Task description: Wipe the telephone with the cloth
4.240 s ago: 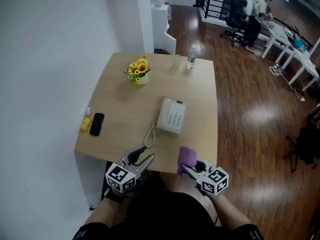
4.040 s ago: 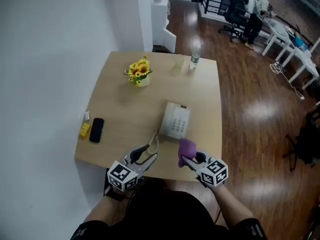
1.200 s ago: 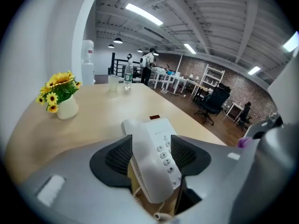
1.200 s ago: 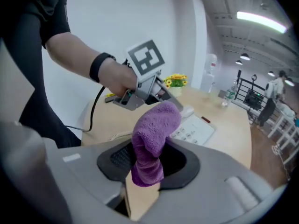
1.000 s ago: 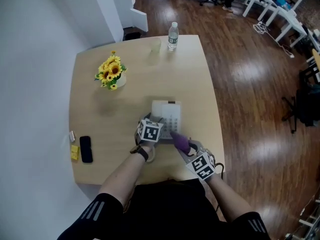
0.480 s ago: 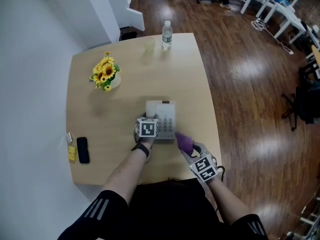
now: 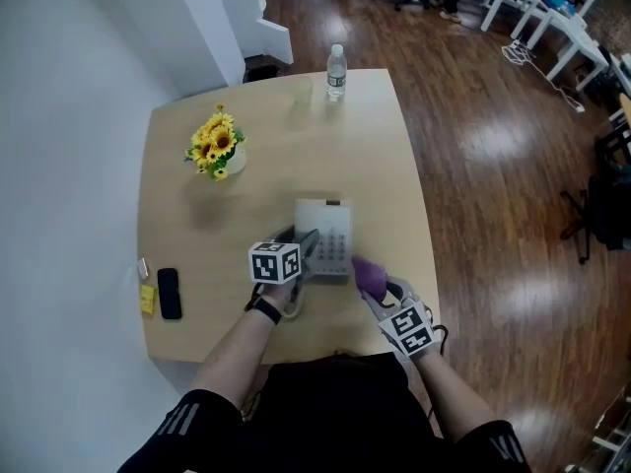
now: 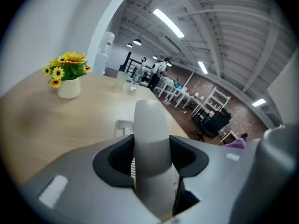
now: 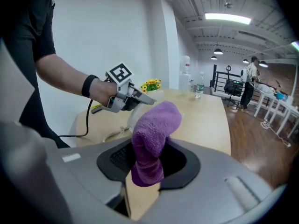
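The grey-white telephone (image 7: 333,235) lies on the wooden table (image 7: 394,166), near its front edge. My left gripper (image 7: 304,245) is at the phone's left side. Its jaws are closing, and both pads press on the white handset (image 8: 149,125), which stands upright between them in the left gripper view. The phone's base (image 8: 122,126) shows just beyond it. Right of the phone, my right gripper (image 7: 373,284) is shut on a bunched purple cloth (image 9: 154,127). The cloth (image 7: 368,272) hangs close to the phone's near right corner; I cannot tell whether it touches.
A vase of sunflowers (image 7: 217,146) stands at the back left. A water bottle (image 7: 336,71) and a clear cup (image 7: 301,93) stand at the far edge. A black mobile (image 7: 170,293) and a yellow item (image 7: 148,300) lie front left. The coiled cord (image 7: 292,306) trails near the front edge.
Both grippers came from the table's front edge up to the phone. In the last second the left gripper closed on the handset and drew slightly left and back; the right gripper with the cloth barely moved.
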